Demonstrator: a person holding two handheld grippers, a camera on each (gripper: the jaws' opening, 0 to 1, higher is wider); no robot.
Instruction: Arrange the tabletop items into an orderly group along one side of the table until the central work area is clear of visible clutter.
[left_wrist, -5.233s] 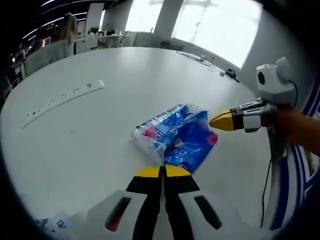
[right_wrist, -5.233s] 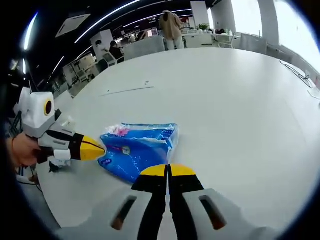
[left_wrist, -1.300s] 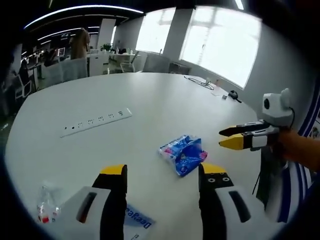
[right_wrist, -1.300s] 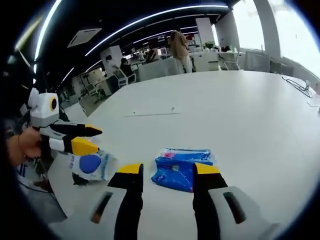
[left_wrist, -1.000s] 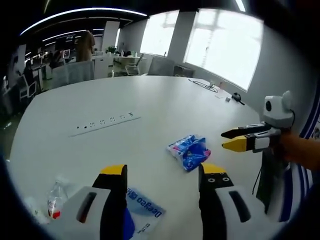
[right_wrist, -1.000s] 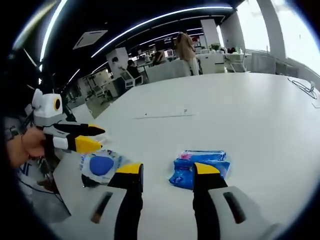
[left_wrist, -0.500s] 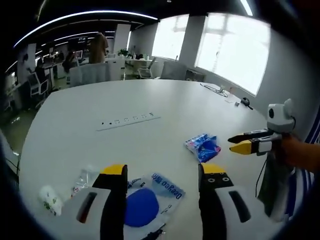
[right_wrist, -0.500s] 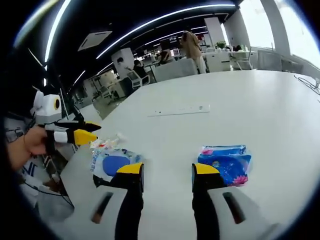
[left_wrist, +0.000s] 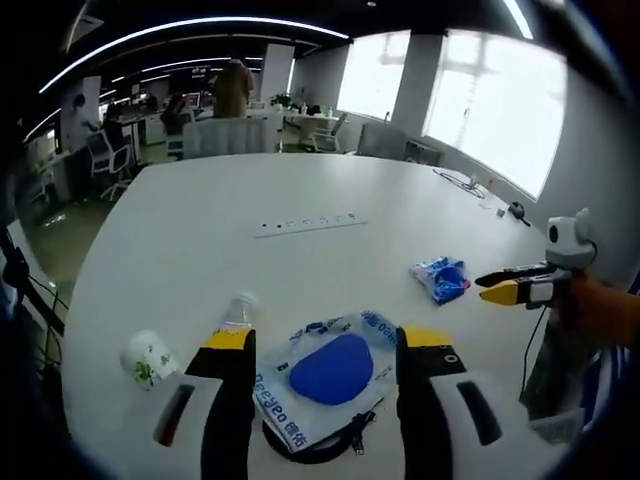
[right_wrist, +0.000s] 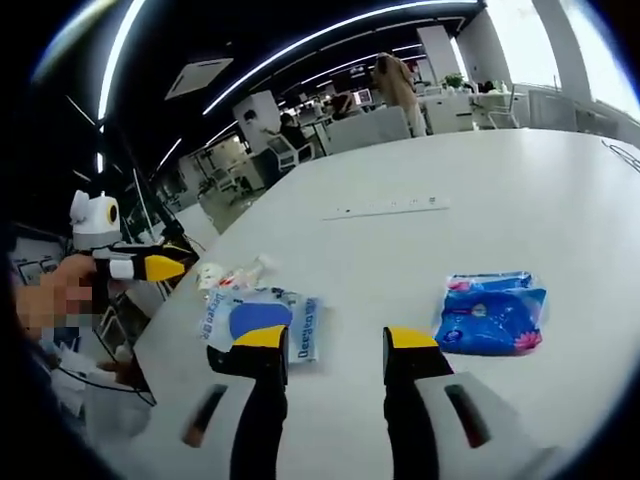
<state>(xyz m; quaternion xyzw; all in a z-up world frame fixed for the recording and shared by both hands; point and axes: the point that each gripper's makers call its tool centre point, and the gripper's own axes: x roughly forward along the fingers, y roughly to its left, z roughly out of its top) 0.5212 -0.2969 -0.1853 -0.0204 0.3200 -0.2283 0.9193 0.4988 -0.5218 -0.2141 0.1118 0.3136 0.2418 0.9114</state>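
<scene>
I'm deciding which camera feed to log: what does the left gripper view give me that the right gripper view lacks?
Left gripper view: the yellow-tipped right gripper, open, and dark cables at the table's far edge. Right gripper view: the yellow-tipped left gripper, open, and a ceiling vent. Both: the white table, the clear bag with a blue oval pad, the blue tissue packet and the white power strip.

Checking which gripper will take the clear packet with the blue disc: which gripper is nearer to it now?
Left. The left gripper hovers right over the clear packet, open jaws either side. The right gripper is off beside the blue tissue pack.
</scene>
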